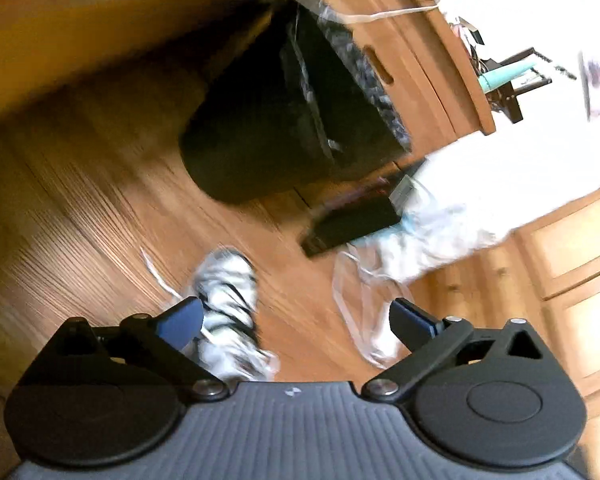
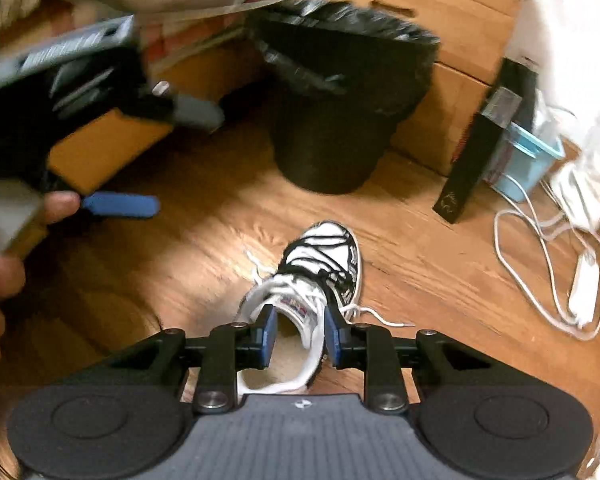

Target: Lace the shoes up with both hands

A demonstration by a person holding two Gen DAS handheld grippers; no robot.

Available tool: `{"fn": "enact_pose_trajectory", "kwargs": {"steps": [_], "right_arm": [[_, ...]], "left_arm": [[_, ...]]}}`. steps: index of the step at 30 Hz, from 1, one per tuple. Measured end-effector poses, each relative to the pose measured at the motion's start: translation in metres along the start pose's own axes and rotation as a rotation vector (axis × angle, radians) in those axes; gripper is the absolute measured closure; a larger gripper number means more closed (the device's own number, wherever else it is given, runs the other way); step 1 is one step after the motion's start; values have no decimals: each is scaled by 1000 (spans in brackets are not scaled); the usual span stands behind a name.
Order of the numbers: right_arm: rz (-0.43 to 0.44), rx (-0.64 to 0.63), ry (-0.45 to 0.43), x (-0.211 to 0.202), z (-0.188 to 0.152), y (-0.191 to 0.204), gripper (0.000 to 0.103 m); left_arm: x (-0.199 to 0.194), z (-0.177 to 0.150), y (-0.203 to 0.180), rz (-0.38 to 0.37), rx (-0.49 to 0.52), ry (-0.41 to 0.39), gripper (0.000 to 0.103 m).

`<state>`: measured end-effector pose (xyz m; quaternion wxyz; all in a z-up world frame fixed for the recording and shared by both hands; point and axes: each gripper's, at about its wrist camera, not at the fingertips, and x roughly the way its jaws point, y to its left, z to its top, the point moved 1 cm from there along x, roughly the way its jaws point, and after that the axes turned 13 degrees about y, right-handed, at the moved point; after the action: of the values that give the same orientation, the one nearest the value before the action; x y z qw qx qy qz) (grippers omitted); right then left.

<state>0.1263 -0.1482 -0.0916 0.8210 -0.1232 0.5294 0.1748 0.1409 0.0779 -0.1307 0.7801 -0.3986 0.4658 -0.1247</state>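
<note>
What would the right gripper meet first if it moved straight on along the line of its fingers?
Most likely the shoe. The right gripper points down at it with jaws partly open and nothing pressed between them, and the shoe's open collar lies right behind the gap. Depth is unclear, so it could still sit well above the shoe.

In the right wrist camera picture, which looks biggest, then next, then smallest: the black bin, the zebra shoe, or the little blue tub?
As they look in the right wrist view:
1. Black bin, the largest.
2. Zebra shoe; it lies nearer the camera, which makes it look bigger.
3. Blue tub, the smallest, though partly hidden behind a black box.
</note>
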Motion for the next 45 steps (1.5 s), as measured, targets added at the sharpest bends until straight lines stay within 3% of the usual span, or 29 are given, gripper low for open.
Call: {"fn": "enact_pose_trajectory", "kwargs": {"steps": [5,8,11,13,18,21,24,27,32,37,45], "right_arm": [[30,194,-57,-33,-4,-10,68],[13,184,-62,-43,-8,-4,68],[75,256,-78,-47,-14,-5,68],[68,295,-79,-50,-18,-5,68],[62,309,-67,-58,-23,-1,68],[12,274,-74,-61,-24,6,68],[-19,255,-83,-60,-29,13,64],[-34,249,-87,-57,-34,20,64],[-47,273,-80,-56,-39,20,62],[-72,303,-77,-58,-43,16,62],[-76,324,-69,-62,-50,10,62]], "left_arm": [[-28,-15,-28,220,166,-27,1],[-37,-27,-50,345,270,-36,0],[-47,-43,-69,384,372,-39,0],[-57,-52,-77,388,416,-39,0],[-82,-63,-82,423,438,-115,0],[-82,-66,-87,510,478,-115,0],[-68,-71,-86,597,544,-66,0],[-59,-73,-78,562,528,4,0],[-61,-77,-81,568,536,-1,0],[-56,-87,-90,621,577,15,0],[-56,-96,-94,580,566,30,0]]}}
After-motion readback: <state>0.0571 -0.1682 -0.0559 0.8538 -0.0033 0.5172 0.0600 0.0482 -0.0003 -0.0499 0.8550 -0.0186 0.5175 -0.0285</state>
